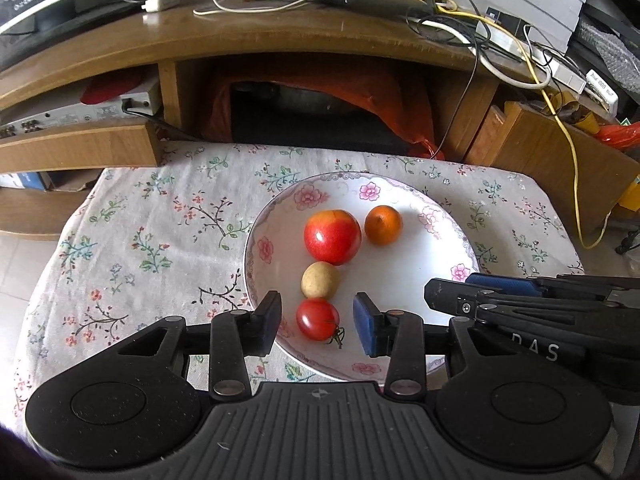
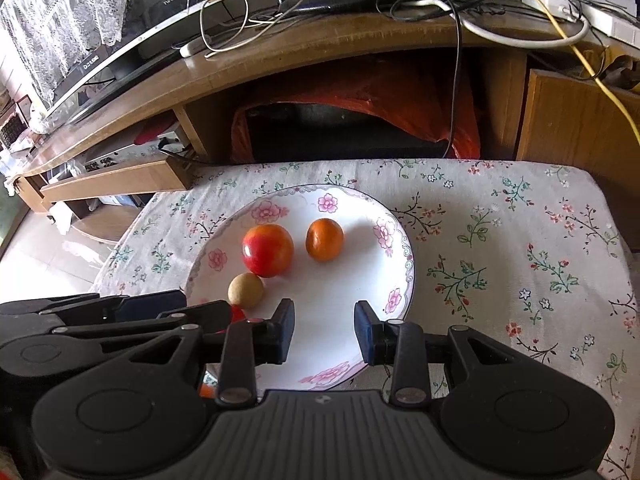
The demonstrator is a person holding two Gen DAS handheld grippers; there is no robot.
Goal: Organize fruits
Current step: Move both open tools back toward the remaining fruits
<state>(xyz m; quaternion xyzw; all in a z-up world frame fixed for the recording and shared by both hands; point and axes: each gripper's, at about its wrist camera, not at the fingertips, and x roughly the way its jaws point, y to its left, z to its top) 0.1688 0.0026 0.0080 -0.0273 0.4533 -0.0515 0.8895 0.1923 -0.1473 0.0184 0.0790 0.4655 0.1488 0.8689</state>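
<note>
Left gripper [image 1: 317, 322]: jaws apart, astride the tomato [image 1: 317, 319], pads clear of it. Right gripper [image 2: 325, 331]: jaws apart, nothing between, over bare plate [image 2: 320, 344] at its 5 o'clock. On the plate: tomato at 6 o'clock, potato [image 1: 320, 279] touching it at 12, apple [image 1: 332, 235] beyond, orange [image 1: 383, 225] at the apple's 3 o'clock. Plate sits on a floral cloth [image 1: 152, 240].
</note>
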